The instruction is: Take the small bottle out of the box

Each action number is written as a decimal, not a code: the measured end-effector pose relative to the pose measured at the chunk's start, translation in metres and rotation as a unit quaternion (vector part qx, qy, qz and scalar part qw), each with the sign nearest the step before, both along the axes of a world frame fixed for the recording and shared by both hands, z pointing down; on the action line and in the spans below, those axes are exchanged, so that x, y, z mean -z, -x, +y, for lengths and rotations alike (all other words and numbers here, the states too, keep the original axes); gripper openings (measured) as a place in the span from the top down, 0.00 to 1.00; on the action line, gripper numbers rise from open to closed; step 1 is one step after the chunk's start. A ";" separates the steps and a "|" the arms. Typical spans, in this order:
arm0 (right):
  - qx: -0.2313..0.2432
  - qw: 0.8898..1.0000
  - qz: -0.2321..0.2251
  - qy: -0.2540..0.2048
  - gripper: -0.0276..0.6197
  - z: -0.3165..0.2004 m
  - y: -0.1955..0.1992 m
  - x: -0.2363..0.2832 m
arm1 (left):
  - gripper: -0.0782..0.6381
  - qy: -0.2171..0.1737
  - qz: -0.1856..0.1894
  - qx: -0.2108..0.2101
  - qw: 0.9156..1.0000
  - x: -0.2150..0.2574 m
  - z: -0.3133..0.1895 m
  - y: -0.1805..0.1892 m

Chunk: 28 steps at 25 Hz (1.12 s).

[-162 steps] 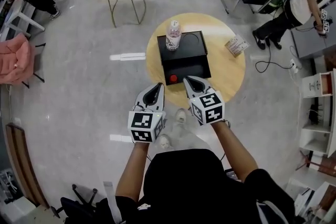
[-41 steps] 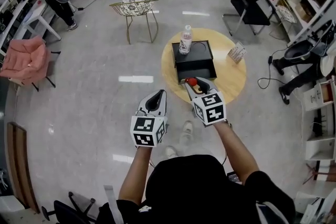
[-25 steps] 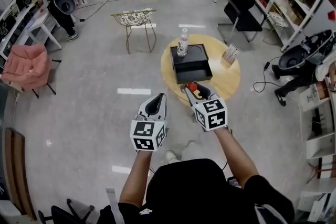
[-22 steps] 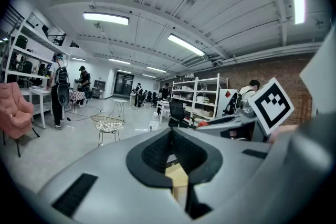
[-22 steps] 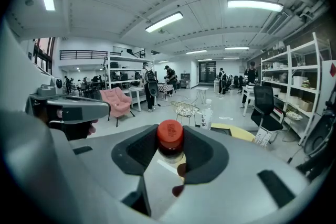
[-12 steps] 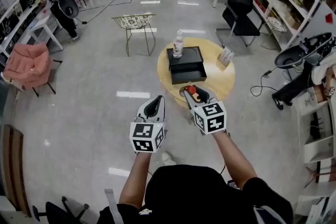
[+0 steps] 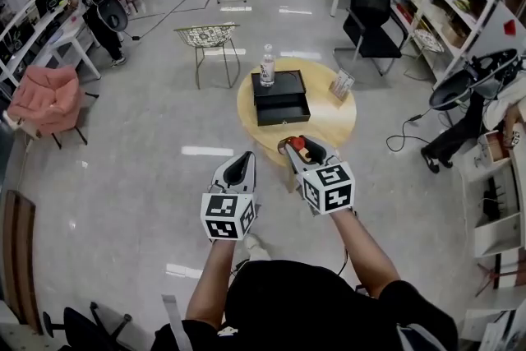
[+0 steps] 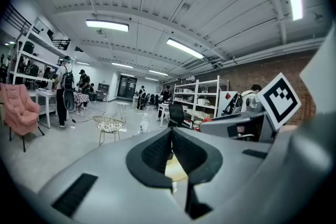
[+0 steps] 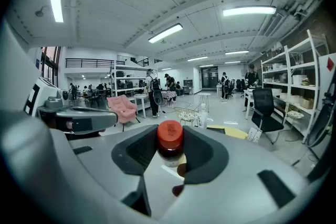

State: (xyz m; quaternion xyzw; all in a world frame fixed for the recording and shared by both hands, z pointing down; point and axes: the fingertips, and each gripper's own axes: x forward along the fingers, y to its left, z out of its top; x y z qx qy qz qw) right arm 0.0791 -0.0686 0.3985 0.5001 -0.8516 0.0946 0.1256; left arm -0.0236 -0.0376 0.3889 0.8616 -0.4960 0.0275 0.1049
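Pinching the small bottle [image 9: 170, 140] around its body, the right tongs [image 7: 301, 145] held it upright, red cap poking above the pads, off the near edge of the round tabletop [image 7: 329, 126]. It was well apart from the black box [image 7: 280, 97], which sat at the far left of that tabletop with its drawer open. The left tongs [image 7: 246, 158] were pressed together on nothing. Removal looked done. What this called for was a steady squeeze, no tilt, and release only once the base rested on bare wood.
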 end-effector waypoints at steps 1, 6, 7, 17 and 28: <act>0.001 1.000 -0.001 -0.002 0.75 0.007 -0.002 0.001 | 0.88 0.000 -0.001 -0.001 1.000 0.000 0.006 -0.004; 0.009 1.000 -0.003 -0.010 0.75 0.040 -0.017 0.006 | 0.88 -0.006 -0.003 -0.003 1.000 0.004 0.039 -0.023; 0.011 1.000 -0.003 -0.011 0.75 0.046 -0.021 0.006 | 0.88 -0.007 -0.003 -0.002 1.000 0.005 0.045 -0.027; 0.026 0.999 -0.004 -0.025 0.75 0.102 -0.041 0.011 | 0.88 -0.018 -0.007 0.007 1.000 0.007 0.105 -0.050; 0.036 0.999 -0.004 -0.036 0.75 0.134 -0.051 0.016 | 0.88 -0.026 -0.012 0.006 1.000 0.013 0.136 -0.066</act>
